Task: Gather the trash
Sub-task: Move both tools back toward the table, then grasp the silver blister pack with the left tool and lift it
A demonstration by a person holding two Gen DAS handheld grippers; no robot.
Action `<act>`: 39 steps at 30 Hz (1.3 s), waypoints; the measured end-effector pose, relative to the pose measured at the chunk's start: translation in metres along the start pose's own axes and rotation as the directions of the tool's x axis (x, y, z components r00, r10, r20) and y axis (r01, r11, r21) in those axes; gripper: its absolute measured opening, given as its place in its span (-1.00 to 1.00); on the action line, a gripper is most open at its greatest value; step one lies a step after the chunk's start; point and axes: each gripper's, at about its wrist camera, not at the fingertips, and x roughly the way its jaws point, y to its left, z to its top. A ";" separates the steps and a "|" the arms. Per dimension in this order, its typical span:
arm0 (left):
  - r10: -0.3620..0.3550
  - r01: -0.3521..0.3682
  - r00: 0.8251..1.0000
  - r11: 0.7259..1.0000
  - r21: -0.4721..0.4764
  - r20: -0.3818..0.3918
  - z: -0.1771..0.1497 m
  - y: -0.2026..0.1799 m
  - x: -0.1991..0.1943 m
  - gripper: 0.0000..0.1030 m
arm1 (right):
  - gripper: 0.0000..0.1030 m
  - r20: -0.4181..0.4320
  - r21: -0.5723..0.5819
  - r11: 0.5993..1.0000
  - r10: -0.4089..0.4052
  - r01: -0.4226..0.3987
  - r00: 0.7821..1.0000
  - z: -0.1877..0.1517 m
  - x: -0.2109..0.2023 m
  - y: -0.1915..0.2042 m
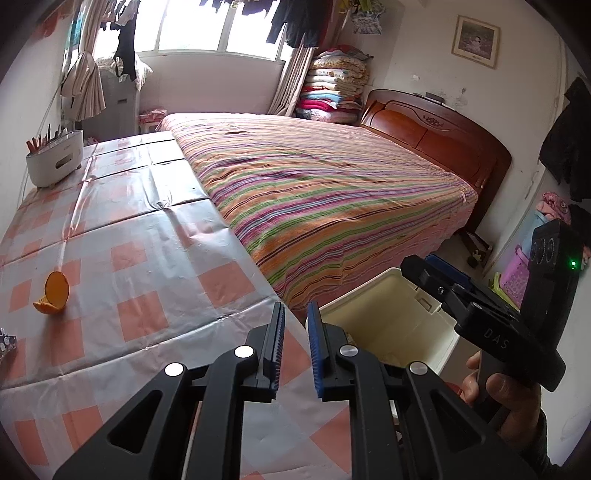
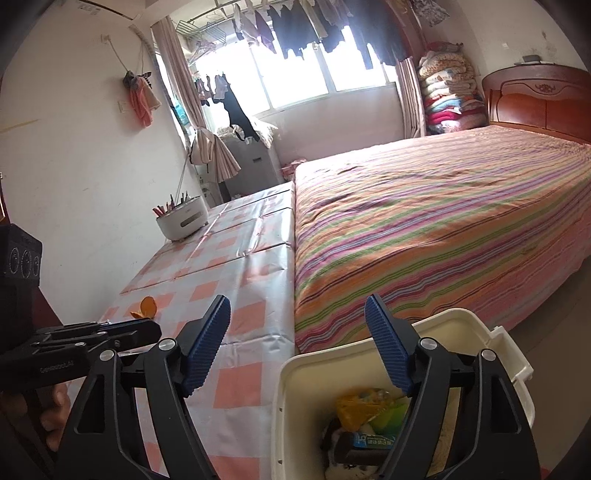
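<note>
Left wrist view: a table (image 1: 155,236) under a glossy cloth of orange and pale checks runs along the side of a bed (image 1: 332,192) with a striped cover and a red-brown wooden headboard (image 1: 436,136). Folded quilts (image 1: 336,88) are stacked in the far corner beside a bright window (image 1: 218,26) hung with clothes. A white holder (image 1: 55,158) with pencils stands at the table's far left. An orange peel (image 1: 55,291) lies on the cloth, well apart from the left gripper (image 1: 295,347), whose fingers are drawn narrow with nothing between them. A cream trash bin (image 1: 391,321) sits on the floor beyond the table's corner; the right gripper (image 1: 443,280), gripped by a hand (image 1: 502,395), hangs over its rim.

Right wrist view: the same table (image 2: 236,387) and bed (image 2: 443,221) stretch away toward the window (image 2: 314,70). The right gripper (image 2: 299,343) has its blue-padded fingers spread wide and empty above the bin (image 2: 291,384). Inside lie a yellow wrapper (image 2: 354,406), something green (image 2: 391,417) and a dark packet (image 2: 362,443). The peel (image 2: 146,308) rests on the cloth near the left gripper (image 2: 144,330).
</note>
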 end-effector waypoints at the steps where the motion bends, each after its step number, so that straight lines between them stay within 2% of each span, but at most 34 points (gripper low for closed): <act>1: 0.003 -0.003 1.000 1.000 -0.005 -0.002 0.000 0.003 0.000 -0.73 | 0.45 -0.003 -0.009 1.000 0.016 -0.017 1.000 0.000 0.004 0.007; 4: 0.028 -0.028 1.000 1.000 -0.011 -0.012 -0.001 0.014 -0.003 -0.66 | 0.48 -0.011 -0.024 0.999 0.040 -0.040 0.999 -0.001 0.010 0.023; 5: 0.042 -0.042 0.999 0.999 -0.010 -0.012 -0.001 0.018 -0.006 -0.44 | 0.48 -0.015 -0.027 0.998 0.048 -0.049 0.999 -0.001 0.013 0.028; 6: 0.061 -0.061 0.998 0.998 -0.013 -0.006 -0.001 0.024 -0.009 0.01 | 0.48 -0.021 -0.027 0.998 0.059 -0.060 0.998 -0.002 0.016 0.033; 8: 0.123 -0.122 0.992 0.992 -0.030 0.039 -0.001 0.038 -0.021 0.42 | 0.48 -0.032 -0.028 0.995 0.092 -0.093 0.995 -0.002 0.021 0.044; 10: 0.185 -0.182 0.979 0.982 -0.044 0.088 -0.001 0.053 -0.035 0.45 | 0.48 -0.043 -0.040 0.992 0.118 -0.120 0.992 -0.004 0.027 0.057; 14: 0.293 -0.289 0.951 0.956 -0.055 0.097 -0.001 0.093 -0.056 0.45 | 0.49 -0.069 -0.060 0.984 0.161 -0.165 0.984 -0.009 0.038 0.082; 18: 0.403 -0.401 0.912 0.915 -0.043 0.076 -0.012 0.142 -0.073 0.45 | 0.49 -0.104 -0.060 0.975 0.206 -0.212 0.973 -0.014 0.050 0.103; 20: 0.459 -0.458 0.887 0.889 -0.021 0.057 -0.021 0.166 -0.080 0.45 | 0.49 -0.114 -0.069 0.972 0.214 -0.223 0.970 -0.016 0.055 0.110; 23: 0.490 -0.490 0.872 0.870 0.059 0.010 -0.033 0.197 -0.085 0.45 | 0.49 -0.133 -0.080 0.967 0.231 -0.243 0.964 -0.018 0.061 0.120; 26: 0.518 -0.515 0.855 0.849 0.117 0.005 -0.044 0.220 -0.093 0.45 | 0.49 -0.149 -0.087 0.960 0.252 -0.267 0.956 -0.020 0.066 0.132; 30: 0.504 -0.499 0.863 0.860 0.111 -0.025 -0.048 0.252 -0.100 0.45 | 0.49 -0.171 -0.103 0.950 0.276 -0.295 0.946 -0.024 0.073 0.150; 35: 0.419 -0.403 0.896 0.907 0.124 -0.149 -0.054 0.281 -0.084 0.45 | 0.49 -0.190 -0.108 0.939 0.304 -0.327 0.934 -0.027 0.078 0.161; 39: 0.373 -0.358 0.905 0.928 0.106 -0.203 -0.052 0.300 -0.069 0.45 | 0.49 -0.202 -0.107 0.931 0.324 -0.350 0.924 -0.028 0.080 0.166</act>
